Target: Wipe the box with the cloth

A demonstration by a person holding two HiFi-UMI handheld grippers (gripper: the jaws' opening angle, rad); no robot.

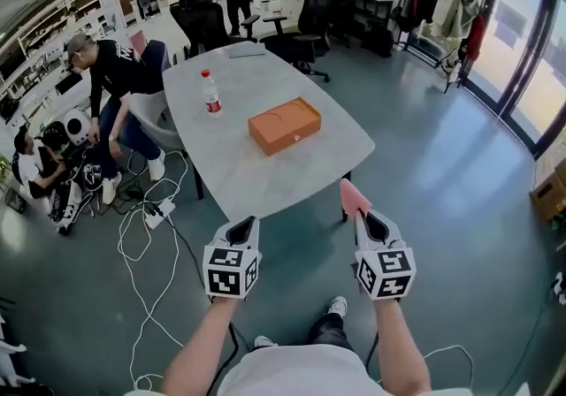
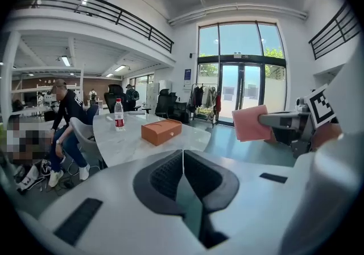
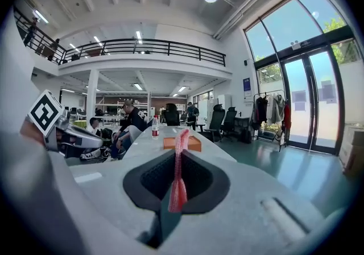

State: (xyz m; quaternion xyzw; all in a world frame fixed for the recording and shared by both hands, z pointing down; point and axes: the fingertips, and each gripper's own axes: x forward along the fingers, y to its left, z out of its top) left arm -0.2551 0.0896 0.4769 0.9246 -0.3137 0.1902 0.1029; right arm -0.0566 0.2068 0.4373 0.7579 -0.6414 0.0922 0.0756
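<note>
- Standing on edge between the jaws of the right gripper, a pink cloth is clamped. In the right gripper view it is seen as a thin vertical strip at the centre of the frame, with its top poking past the jaw tips.
- In the head view the pink cloth is seen sticking up from that gripper, lower right of centre, near the closest edge of the table.
- The left gripper is shown with its jaws pressed against each other and nothing between them. It is held lower left of centre in the head view, level with the right one and apart from it.
- An orange box is laid flat on the grey table, in the middle of the head view. It is well apart from both grippers and untouched by the cloth.
- A clear bottle with a red label is stood upright on the table, up and left of the box.
- At the left edge of the head view, people are seen beside the table, and white cables are trailed over the floor.
- Black office chairs are gathered past the table's far end, at upper centre.
</note>
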